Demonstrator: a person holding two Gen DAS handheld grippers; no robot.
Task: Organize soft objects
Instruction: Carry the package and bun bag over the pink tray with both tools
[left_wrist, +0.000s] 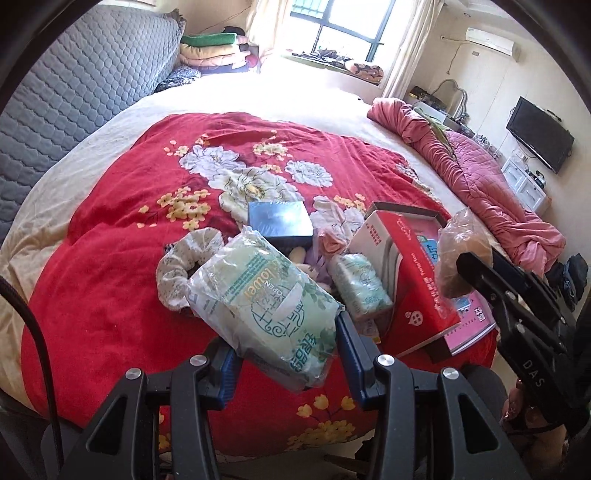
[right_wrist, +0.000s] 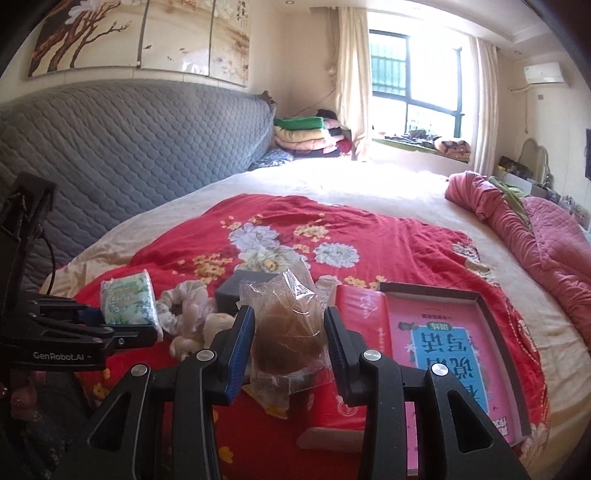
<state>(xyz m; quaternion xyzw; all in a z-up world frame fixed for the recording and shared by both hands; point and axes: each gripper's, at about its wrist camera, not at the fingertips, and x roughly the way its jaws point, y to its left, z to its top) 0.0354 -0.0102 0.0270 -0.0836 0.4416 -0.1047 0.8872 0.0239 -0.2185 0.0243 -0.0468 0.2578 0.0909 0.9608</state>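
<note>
Left wrist: tissue pack (left_wrist: 273, 306) between hand-held gripper (left_wrist: 288, 354) fingers.

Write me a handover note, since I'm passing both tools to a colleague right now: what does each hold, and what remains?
Left tool: shut on the green tissue pack, lifted above the red floral blanket.
Right tool: shut on the clear bag with a brown item, also raised.
Still on the blanket: small tissue pack, floral scrunchie, plush toy, dark blue box, open red box holding a pink book.
Done: two soft items picked up. Left: place both, then gather the others.
</note>
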